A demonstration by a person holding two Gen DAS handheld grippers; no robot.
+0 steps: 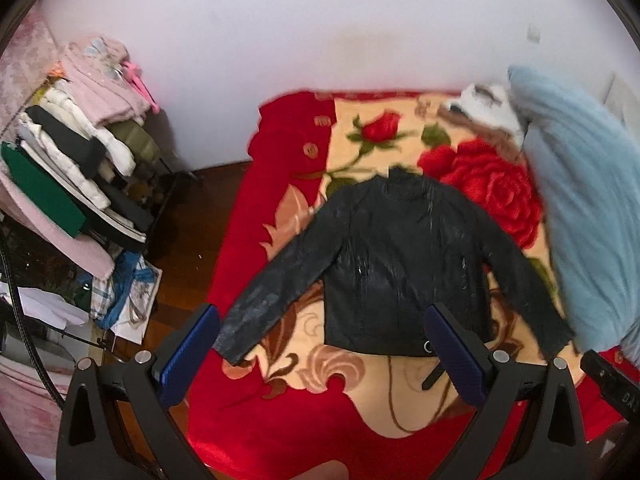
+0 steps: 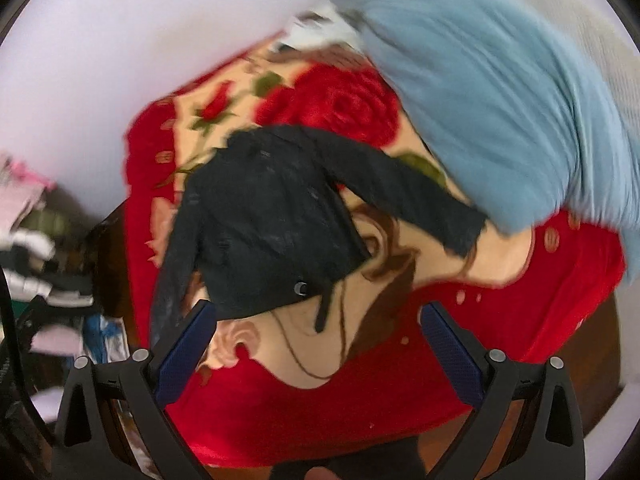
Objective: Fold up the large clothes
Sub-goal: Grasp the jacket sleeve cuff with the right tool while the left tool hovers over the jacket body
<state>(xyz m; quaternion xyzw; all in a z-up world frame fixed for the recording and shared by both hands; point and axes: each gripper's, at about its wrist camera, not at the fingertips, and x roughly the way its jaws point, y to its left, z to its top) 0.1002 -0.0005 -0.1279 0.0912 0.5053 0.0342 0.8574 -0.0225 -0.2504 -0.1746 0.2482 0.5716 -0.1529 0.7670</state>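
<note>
Left wrist view: left gripper (image 1: 320, 354) hangs jaws wide apart, empty, above one black jacket (image 1: 394, 264) spread flat on the rose blanket (image 1: 288, 420), both sleeves out. Right wrist view: right gripper (image 2: 316, 346) also spread wide, holding nothing; jacket (image 2: 272, 216) beside one blue pillow (image 2: 488, 100).

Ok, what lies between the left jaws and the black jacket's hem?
Only bare floral blanket and the jacket's loose black strap. The left wrist view shows the left gripper open above the bed, short of the black jacket.
</note>
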